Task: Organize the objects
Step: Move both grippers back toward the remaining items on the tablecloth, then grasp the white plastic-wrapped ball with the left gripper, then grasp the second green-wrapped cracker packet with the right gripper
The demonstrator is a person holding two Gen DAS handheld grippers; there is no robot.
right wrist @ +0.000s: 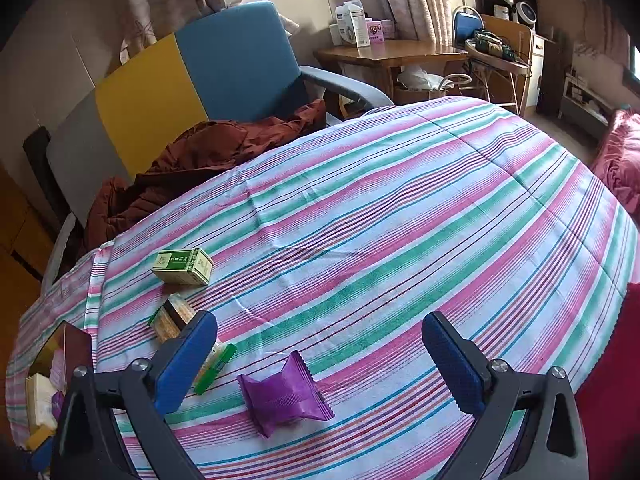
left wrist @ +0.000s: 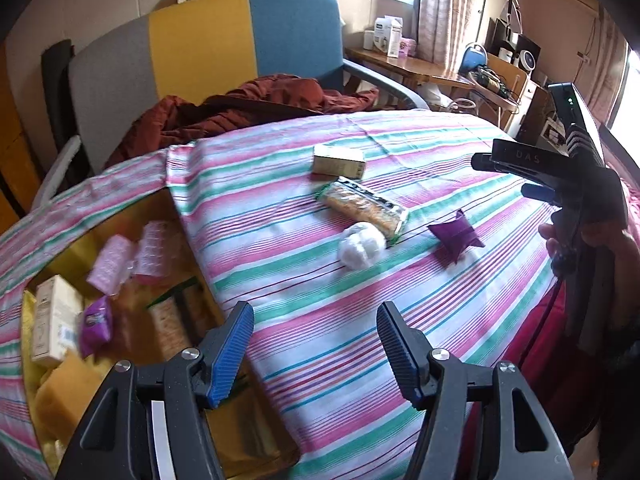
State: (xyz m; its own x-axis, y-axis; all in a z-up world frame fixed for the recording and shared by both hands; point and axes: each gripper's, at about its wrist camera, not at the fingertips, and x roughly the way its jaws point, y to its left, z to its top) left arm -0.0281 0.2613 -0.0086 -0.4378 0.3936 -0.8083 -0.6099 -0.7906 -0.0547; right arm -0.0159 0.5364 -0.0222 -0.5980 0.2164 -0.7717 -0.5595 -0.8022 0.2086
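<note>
On the striped bedspread [left wrist: 400, 288] lie a green-and-cream box [left wrist: 339, 161], a cracker packet [left wrist: 362, 205], a white ball [left wrist: 361, 245] and a purple snack packet [left wrist: 456, 237]. My left gripper [left wrist: 316, 350] hovers open and empty near the cardboard box's [left wrist: 200, 256] edge. In the right wrist view the purple packet [right wrist: 285, 394] lies between and just ahead of my open, empty right gripper [right wrist: 320, 360]. The cracker packet [right wrist: 174, 316] is partly hidden behind the left finger, with the small box [right wrist: 183, 266] beyond. The right gripper [left wrist: 516, 176] shows at the left view's right edge, held by a hand [left wrist: 608, 240].
The cardboard box holds pink packets [left wrist: 128, 256], a cream carton [left wrist: 56, 316], a purple packet [left wrist: 95, 324] and yellow sponges [left wrist: 68, 396]. A rust-coloured garment [left wrist: 240, 112] lies on a yellow-blue-grey armchair [left wrist: 208, 40] behind the bed. A wooden table [right wrist: 392, 54] with cartons stands by the window.
</note>
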